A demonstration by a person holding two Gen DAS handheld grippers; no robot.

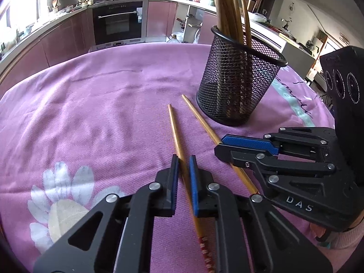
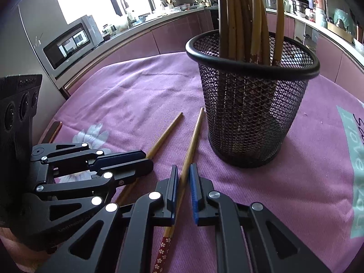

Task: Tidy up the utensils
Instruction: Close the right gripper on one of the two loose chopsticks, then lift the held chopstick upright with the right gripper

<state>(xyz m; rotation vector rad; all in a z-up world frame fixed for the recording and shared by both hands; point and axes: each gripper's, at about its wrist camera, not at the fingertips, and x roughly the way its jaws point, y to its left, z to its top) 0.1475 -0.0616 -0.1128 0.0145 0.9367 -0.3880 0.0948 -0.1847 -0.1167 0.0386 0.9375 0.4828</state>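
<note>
Two wooden chopsticks with red patterned ends lie side by side on the purple tablecloth (image 1: 102, 104), tips toward a black mesh cup (image 1: 236, 82) (image 2: 250, 113). Several more chopsticks (image 1: 227, 4) (image 2: 238, 11) stand in the cup. My left gripper (image 1: 184, 158) (image 2: 147, 160) is shut on the left chopstick (image 1: 174, 127) (image 2: 166, 134), its blue pads pressing the shaft. My right gripper (image 2: 183, 166) (image 1: 218, 146) is shut on the right chopstick (image 2: 195, 134) (image 1: 198, 116), close beside the left one. Both grips sit mid-shaft, just short of the cup.
The round table's edge curves behind the cup. Beyond it are pink kitchen cabinets, a built-in oven (image 1: 118, 22) and a microwave (image 2: 72, 43). A white flower print (image 1: 61, 195) marks the cloth at the left. Open cloth lies left of the chopsticks.
</note>
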